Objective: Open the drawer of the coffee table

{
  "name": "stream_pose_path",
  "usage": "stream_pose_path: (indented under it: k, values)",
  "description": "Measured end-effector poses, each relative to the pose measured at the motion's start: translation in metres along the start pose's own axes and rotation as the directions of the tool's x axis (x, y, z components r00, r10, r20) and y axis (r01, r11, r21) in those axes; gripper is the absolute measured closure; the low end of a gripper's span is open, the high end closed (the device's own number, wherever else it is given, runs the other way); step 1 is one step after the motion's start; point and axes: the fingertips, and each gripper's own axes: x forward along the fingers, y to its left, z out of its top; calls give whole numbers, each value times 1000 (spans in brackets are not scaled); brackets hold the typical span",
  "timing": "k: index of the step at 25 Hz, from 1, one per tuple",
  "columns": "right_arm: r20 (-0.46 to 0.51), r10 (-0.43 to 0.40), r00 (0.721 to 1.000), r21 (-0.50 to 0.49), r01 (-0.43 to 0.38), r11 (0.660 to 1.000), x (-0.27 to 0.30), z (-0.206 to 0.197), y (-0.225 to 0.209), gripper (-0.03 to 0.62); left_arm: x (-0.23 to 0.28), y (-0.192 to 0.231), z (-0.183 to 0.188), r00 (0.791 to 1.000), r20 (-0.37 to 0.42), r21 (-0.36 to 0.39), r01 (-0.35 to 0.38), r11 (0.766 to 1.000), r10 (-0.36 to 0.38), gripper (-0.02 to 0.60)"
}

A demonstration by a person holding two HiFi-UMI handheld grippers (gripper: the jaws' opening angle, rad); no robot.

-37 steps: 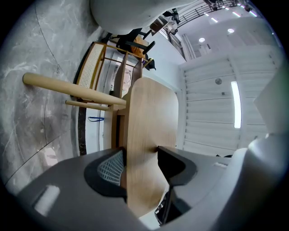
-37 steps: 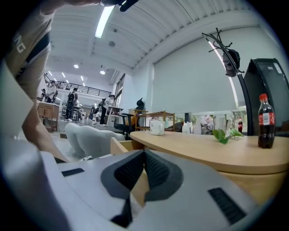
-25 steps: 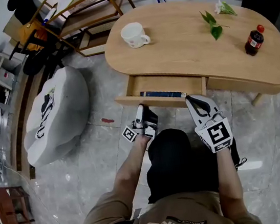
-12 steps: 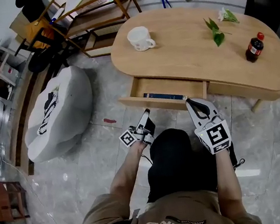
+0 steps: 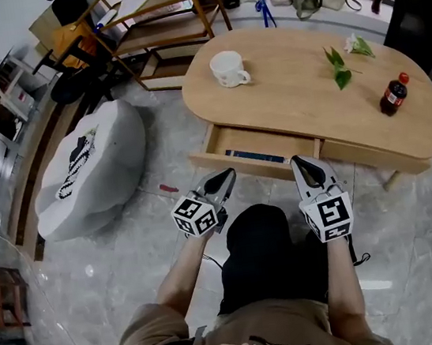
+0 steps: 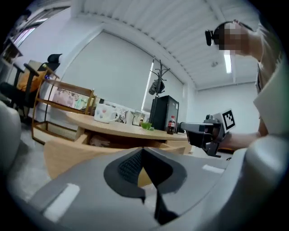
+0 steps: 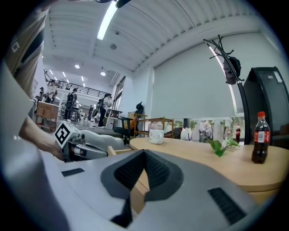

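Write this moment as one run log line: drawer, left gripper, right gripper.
drawer: open | left gripper: shut, empty | right gripper: shut, empty

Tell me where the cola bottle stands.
In the head view the cola bottle stands upright near the right end of the coffee table, right of the leafy sprig.

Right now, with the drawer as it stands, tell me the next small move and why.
Probably just draw both grippers back and stop. The light wooden drawer of the oval wooden coffee table already stands pulled out, with its inside showing. The left hand-held gripper and the right hand-held gripper hang near its front panel, jaws shut, holding nothing.
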Motion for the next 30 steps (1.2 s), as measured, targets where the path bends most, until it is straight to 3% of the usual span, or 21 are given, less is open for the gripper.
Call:
stream_pose_path:
  k: [4, 6, 9, 15, 24, 28, 30]
  values:
    - [-16, -46, 999, 42, 47, 998, -1, -3, -10, 589, 11, -19, 49, 994, -70, 156, -68, 985, 80, 575]
    - [-15, -67, 998, 56, 68, 996, -2, 0, -16, 591, 17, -24, 74, 993, -60, 235, -89, 968, 106, 575]
    - [-7, -92, 996, 57, 92, 994, 0, 9, -28, 591, 28, -25, 101, 992, -23, 285, -114, 952, 125, 575]
    - [-18, -148, 989, 56, 149, 987, 17, 11, -52, 589, 47, -11, 114, 989, 20, 275, -149, 950, 149, 575]
    - [-26, -249, 968, 32, 250, 968, 28, 5, -78, 591, 64, 21, 100, 986, 12, 276, -163, 947, 166, 575]
    - [-39, -291, 956, 17, 292, 956, 31, 16, -85, 589, 72, 31, 99, 987, -47, 194, -139, 971, 151, 575]
    - [-48, -282, 958, 41, 284, 958, 37, 29, -87, 590, 74, 35, 108, 983, -60, 153, -162, 975, 173, 575]
